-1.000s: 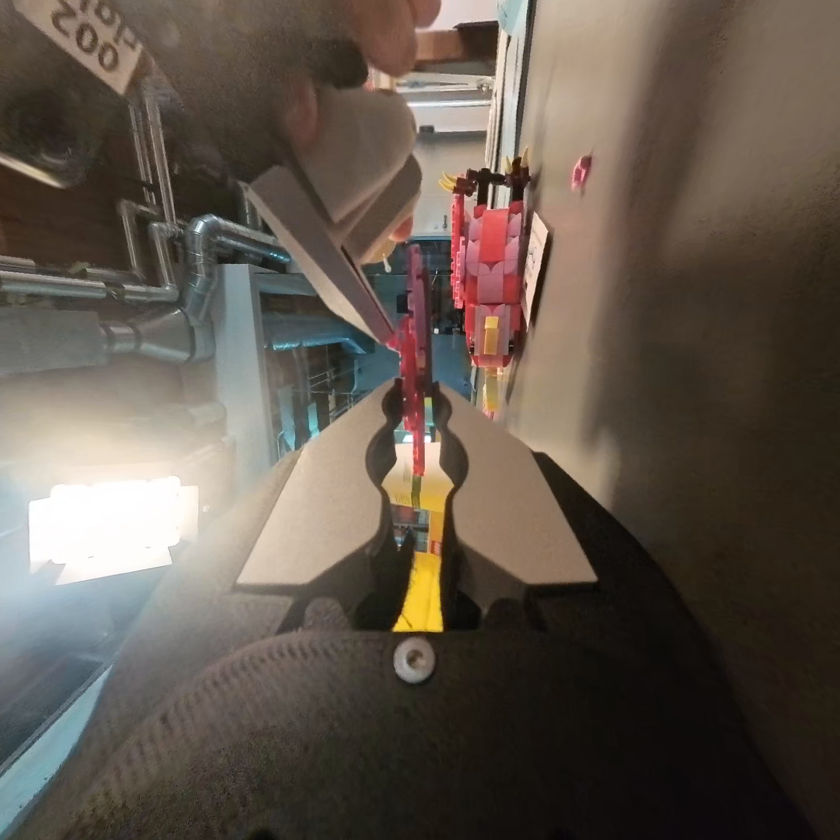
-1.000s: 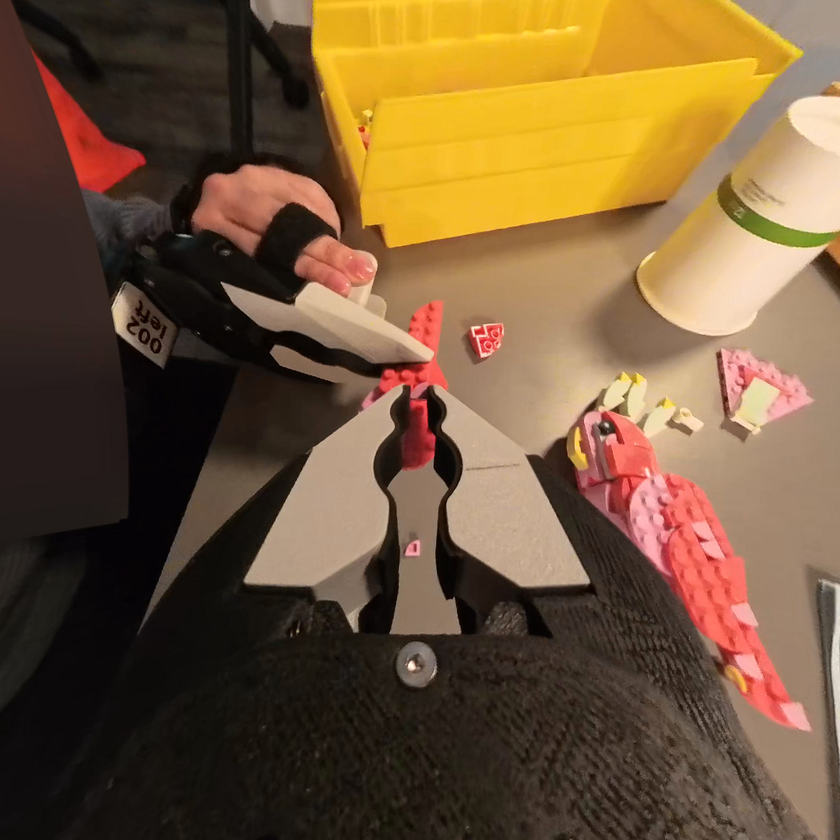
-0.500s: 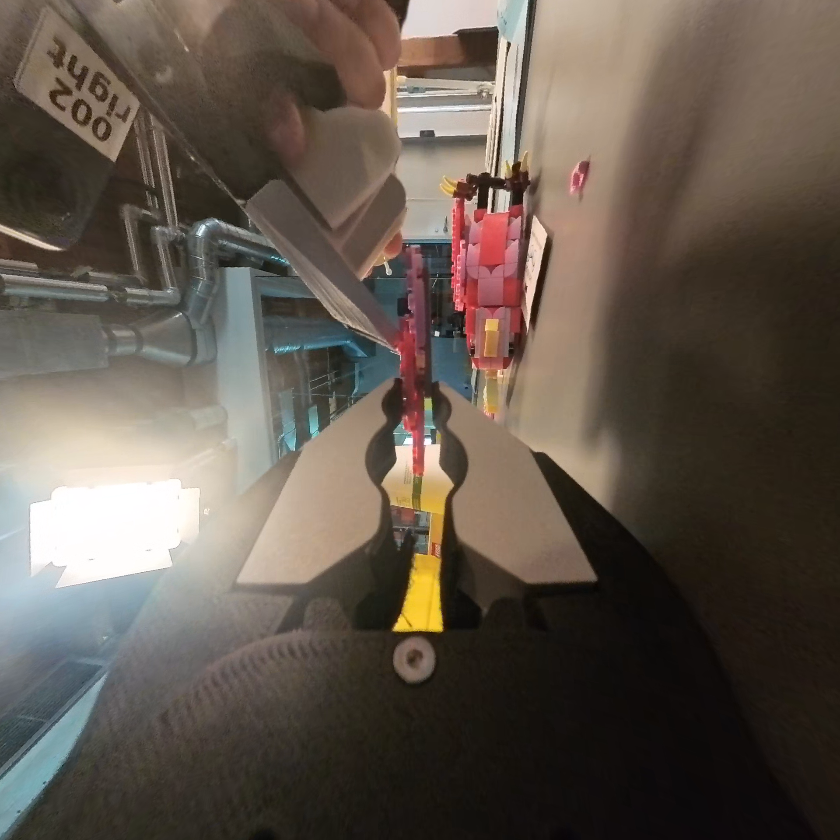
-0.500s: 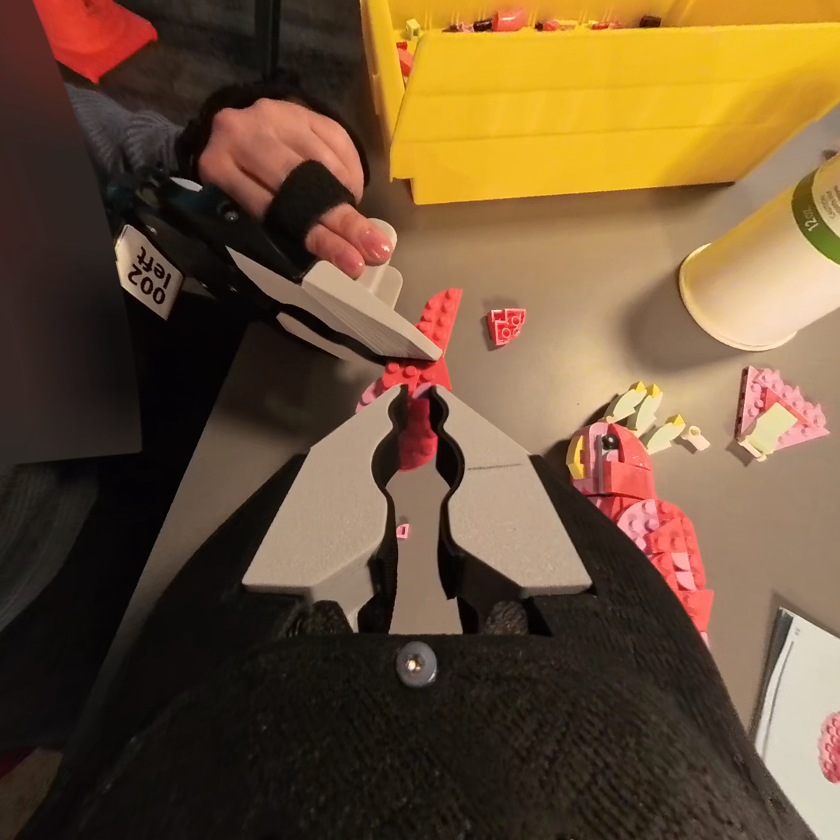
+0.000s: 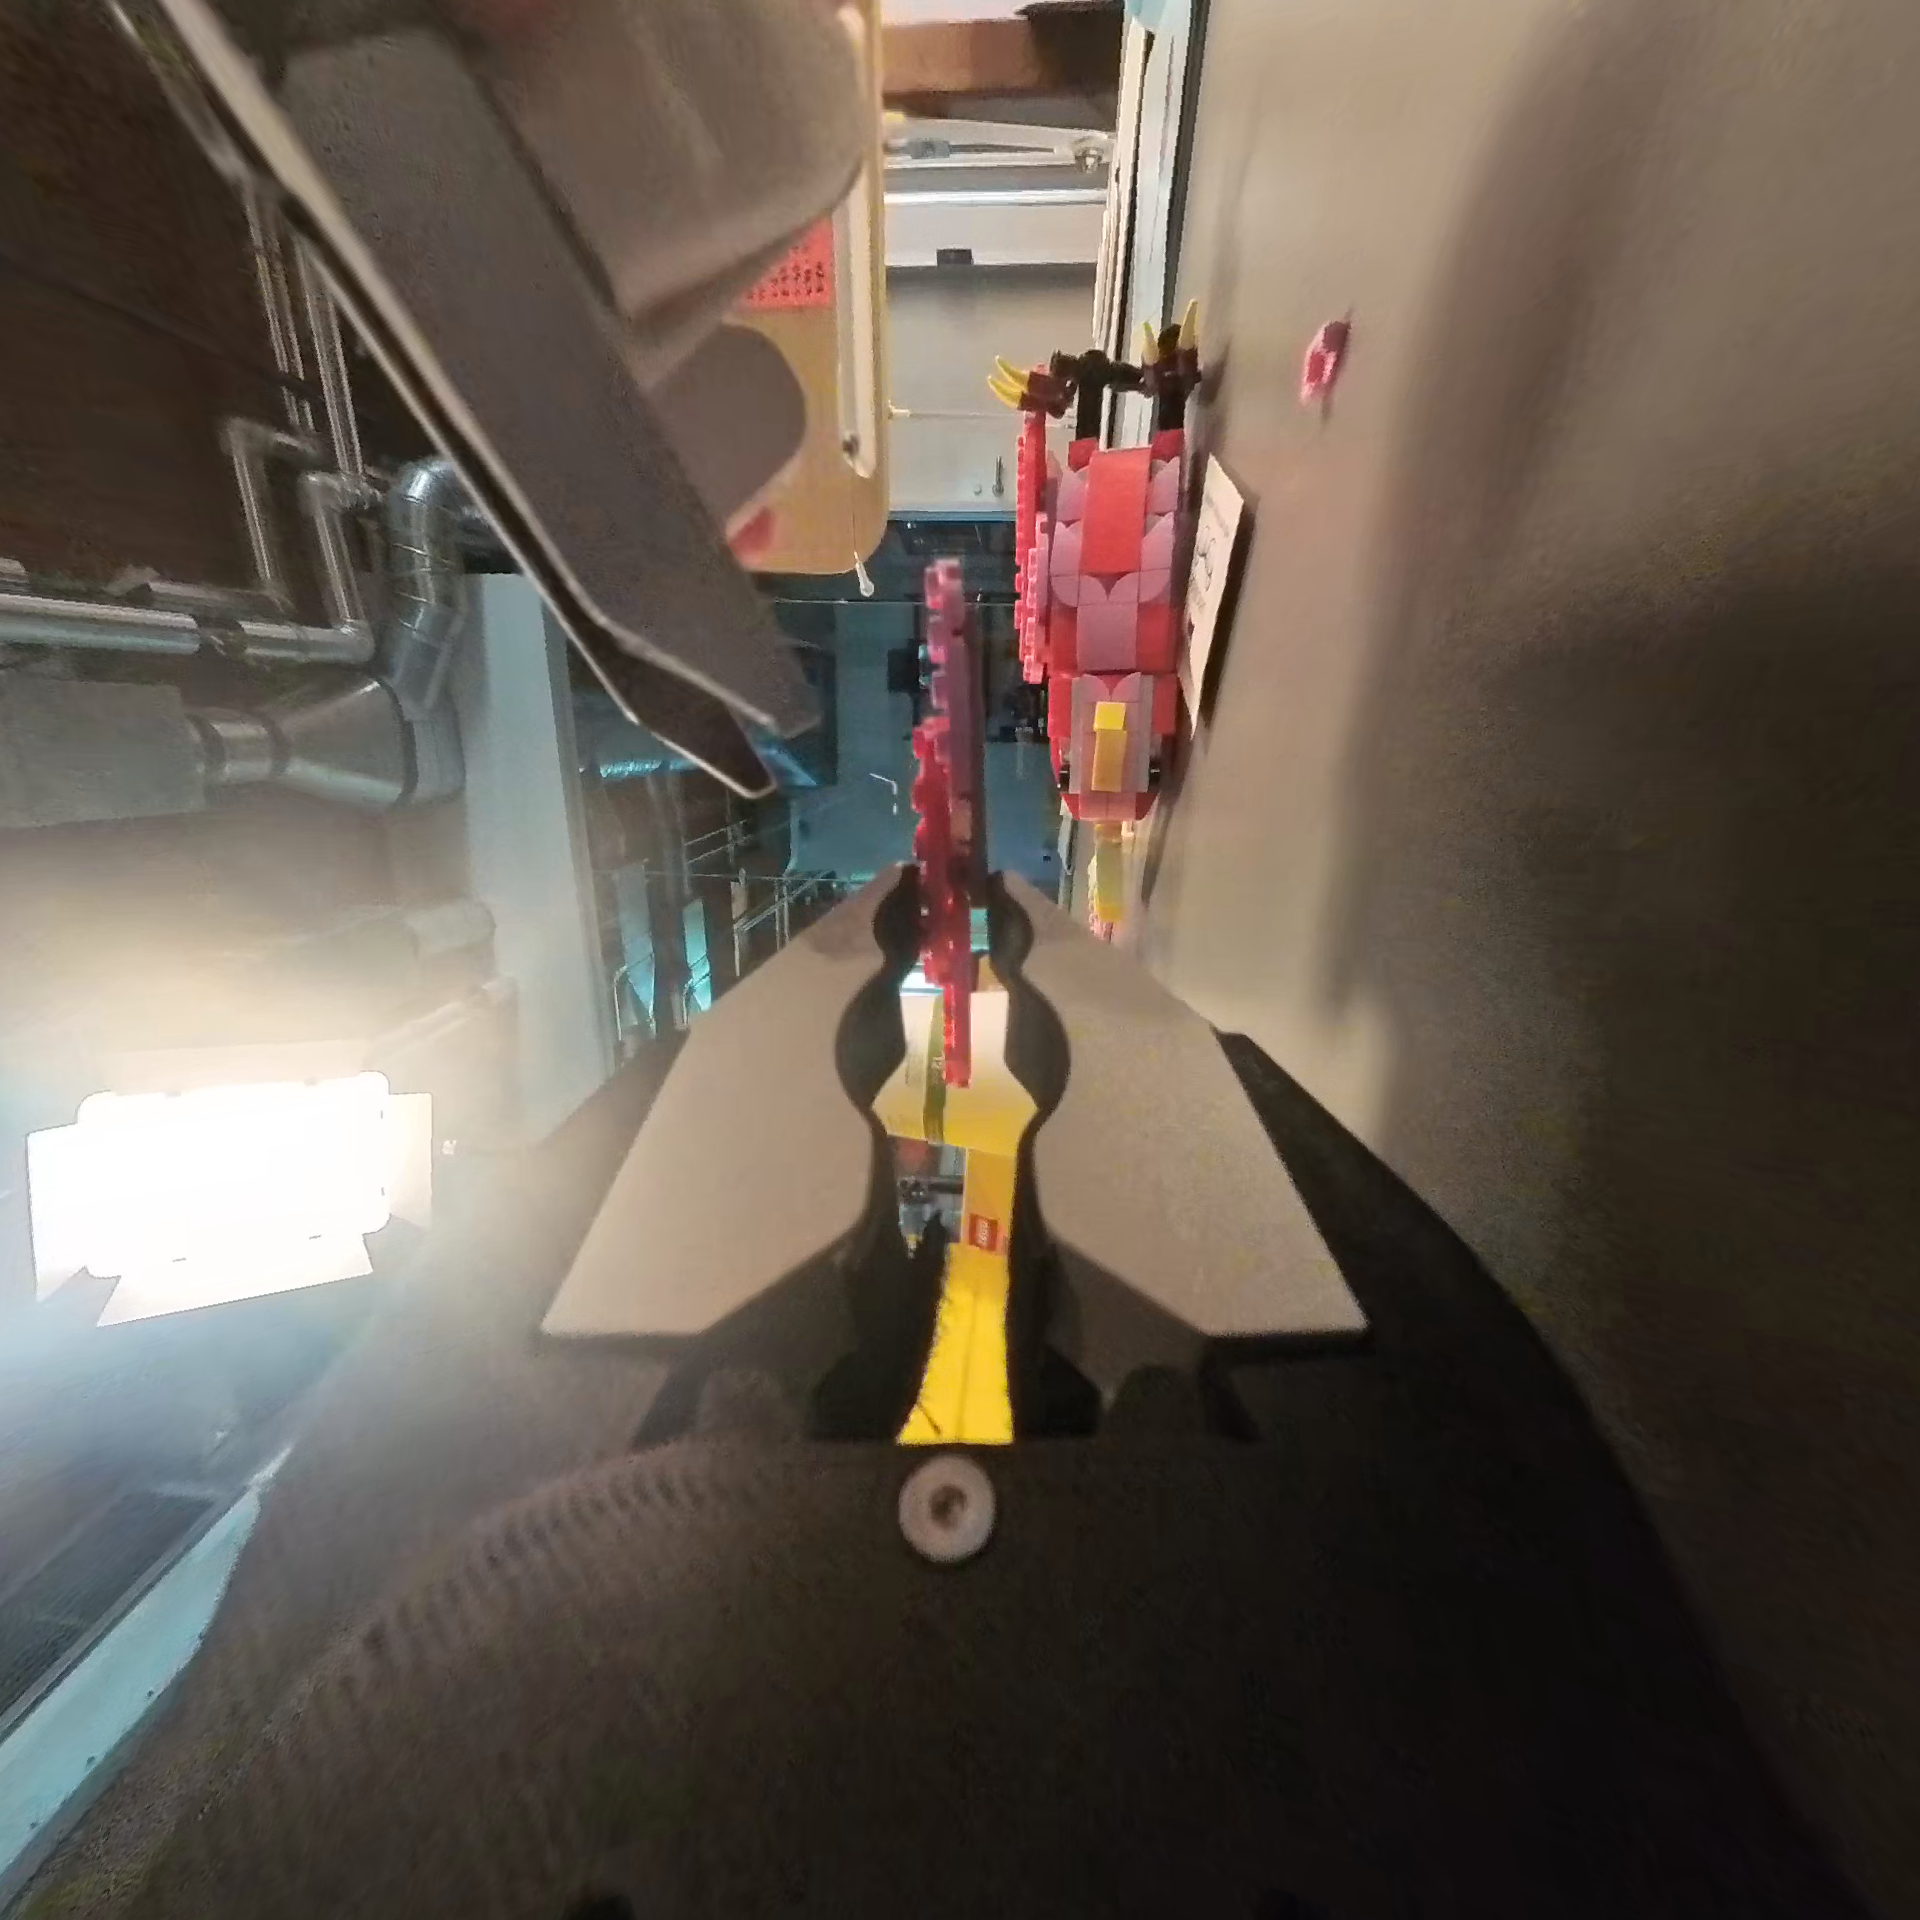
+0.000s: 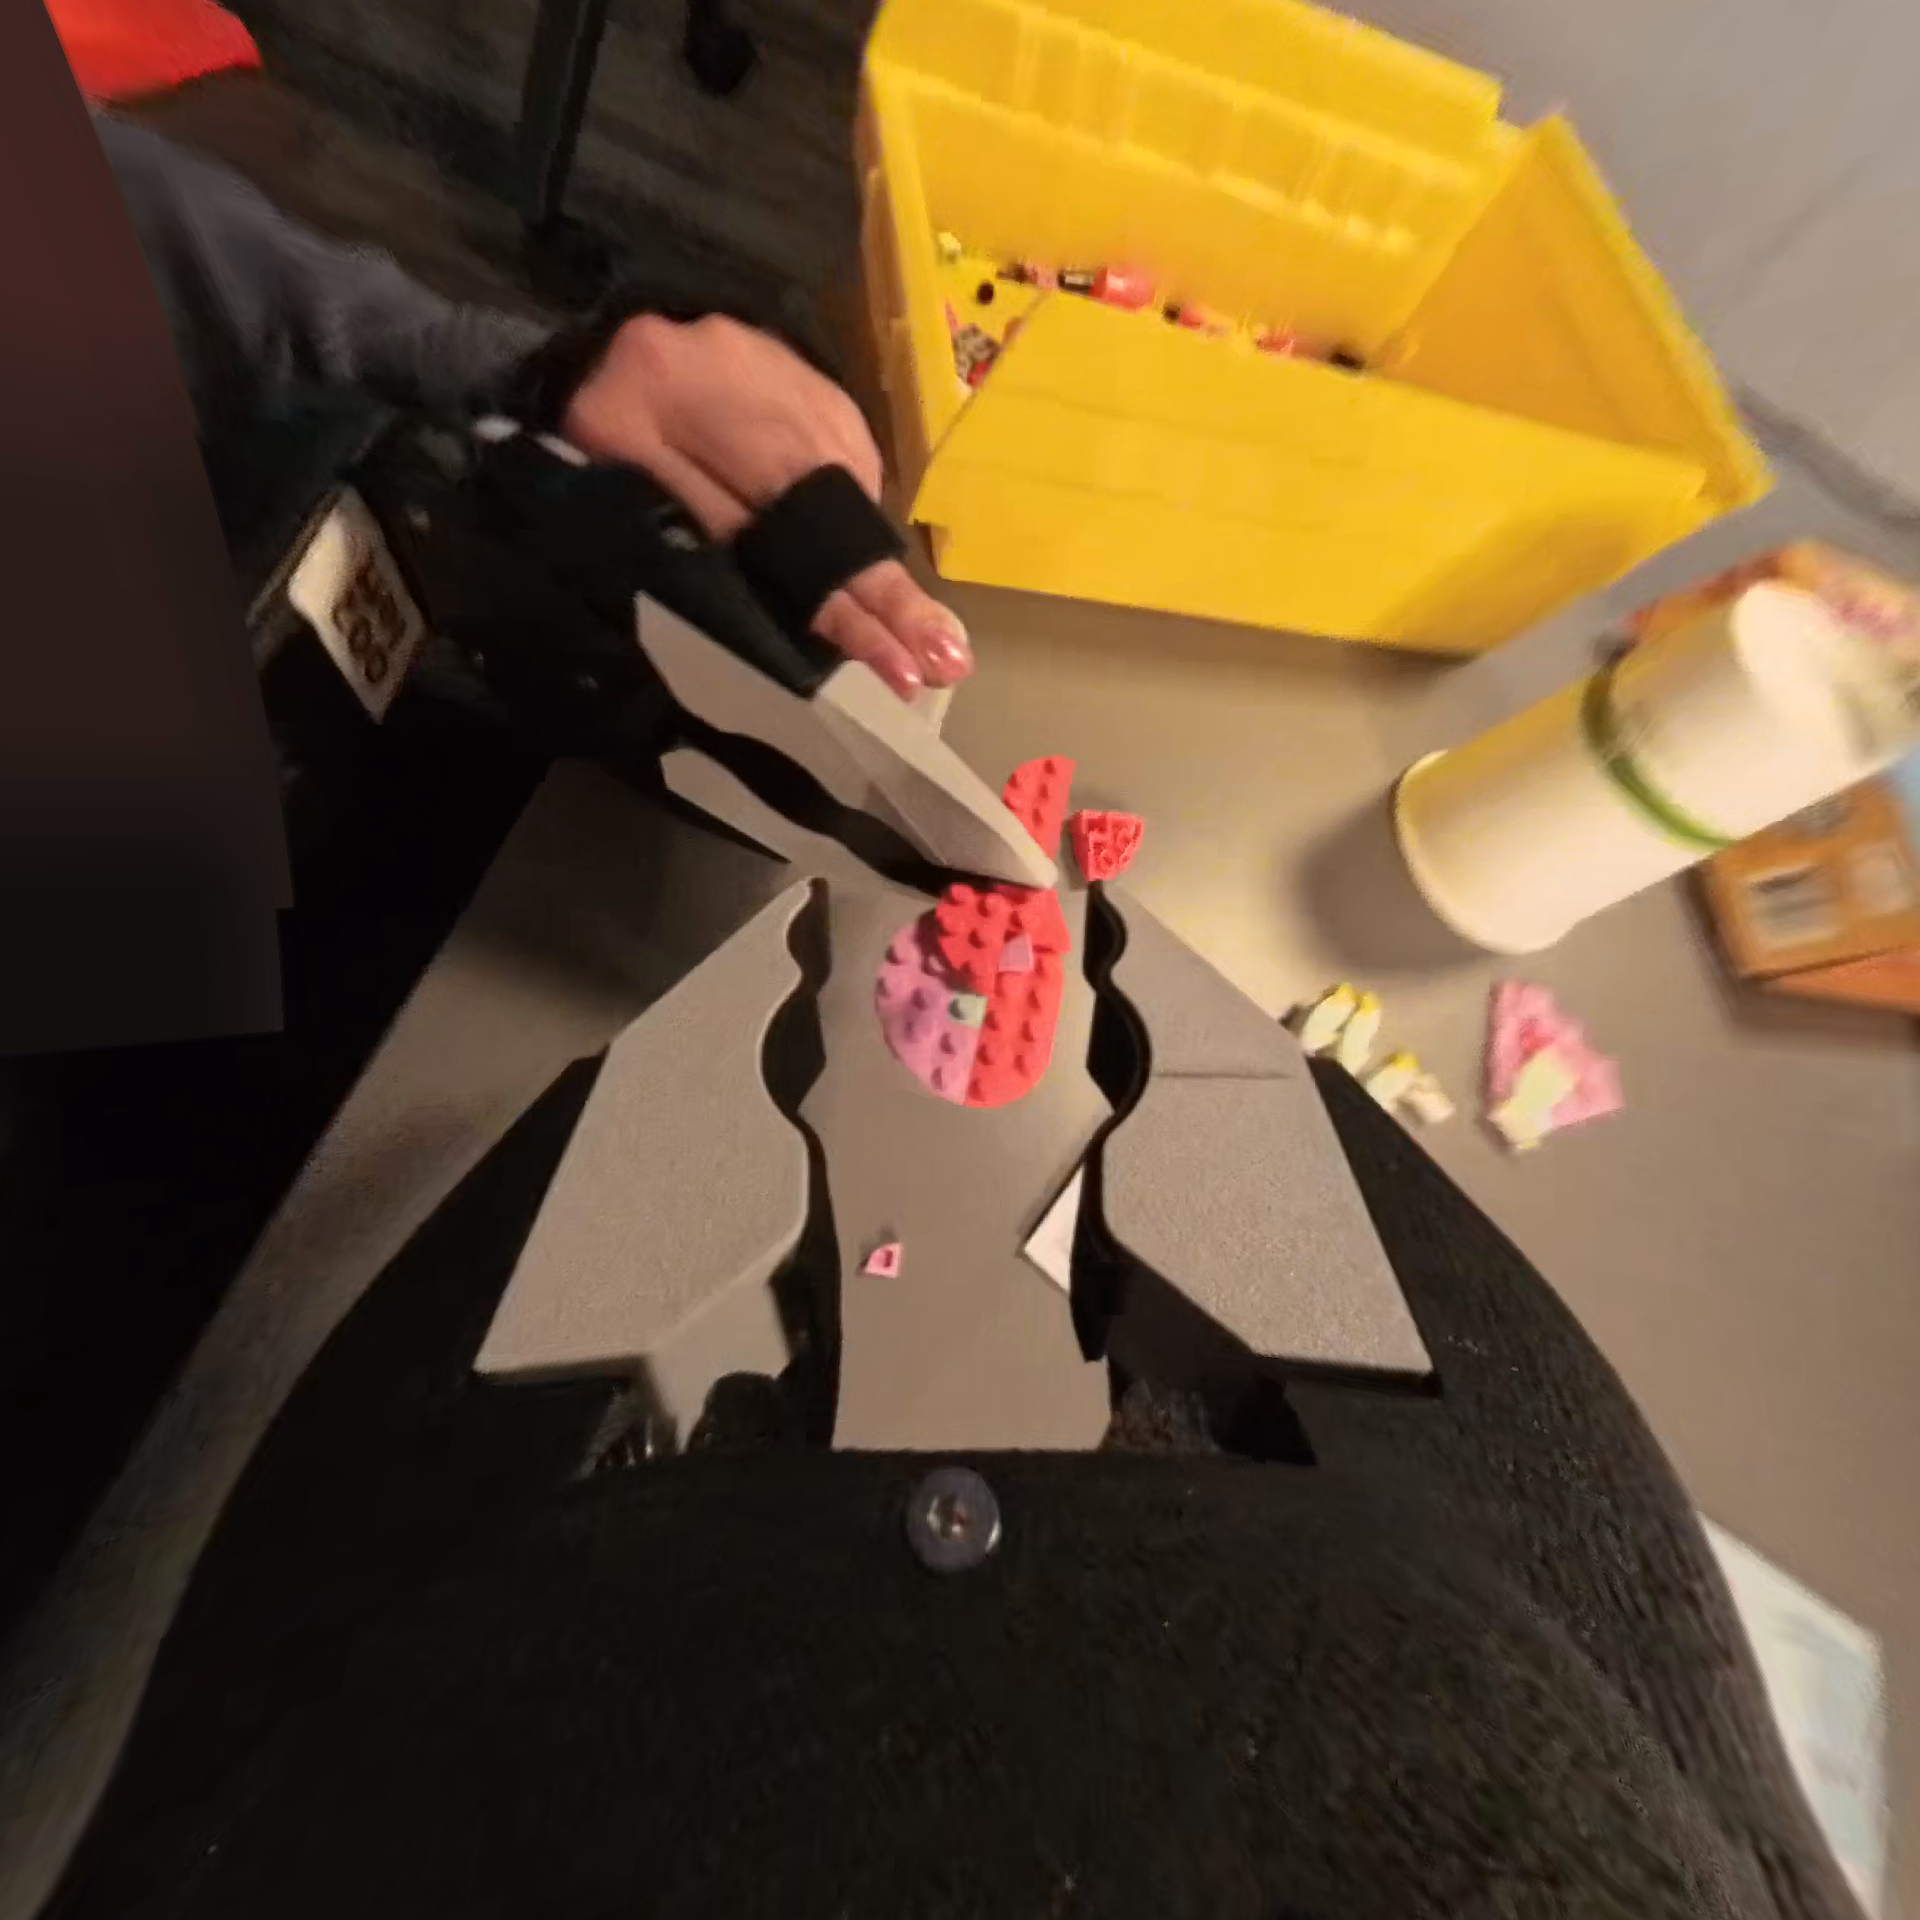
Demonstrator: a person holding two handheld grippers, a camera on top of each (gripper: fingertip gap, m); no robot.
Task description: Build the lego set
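The left gripper (image 5: pixel 951 894) is clamped on a flat red and pink brick plate (image 5: pixel 943 831), which it holds edge-on between its two grey fingertips, both pressing on the studded piece. Seen from the right wrist, that same plate (image 6: pixel 971 992) faces up, half pink and half red with a smaller red layer on top, and the hand (image 6: pixel 727 416) gripping the left tool comes in from the far left, a black strap round one finger.

The right gripper (image 6: pixel 951 914) stands with its fingers wide apart on either side of the plate, touching it on neither side; nothing is in its grasp. From the left wrist it shows as a large blurred grey shape (image 5: pixel 665 644) up to the left of the plate, its tip near the plate's edge but apart from it.

On the grey table (image 6: pixel 1195 727), just beyond the plate, lies a small red wedge brick (image 6: pixel 1107 844). Farther right a white paper cup with a green band (image 6: pixel 1621 800) lies tipped on its side. Near right of the grippers sit a few pale yellow curved pieces (image 6: pixel 1351 1029) and a pink triangular assembly (image 6: pixel 1548 1070). A tiny pink piece (image 6: pixel 883 1259) rests on the table between the right gripper's fingers, nearer the camera. At the far side stands a yellow bin with dividers (image 6: pixel 1299 436), loose bricks inside. A red and pink brick bird (image 5: pixel 1112 623) stands on the table beyond the left gripper.
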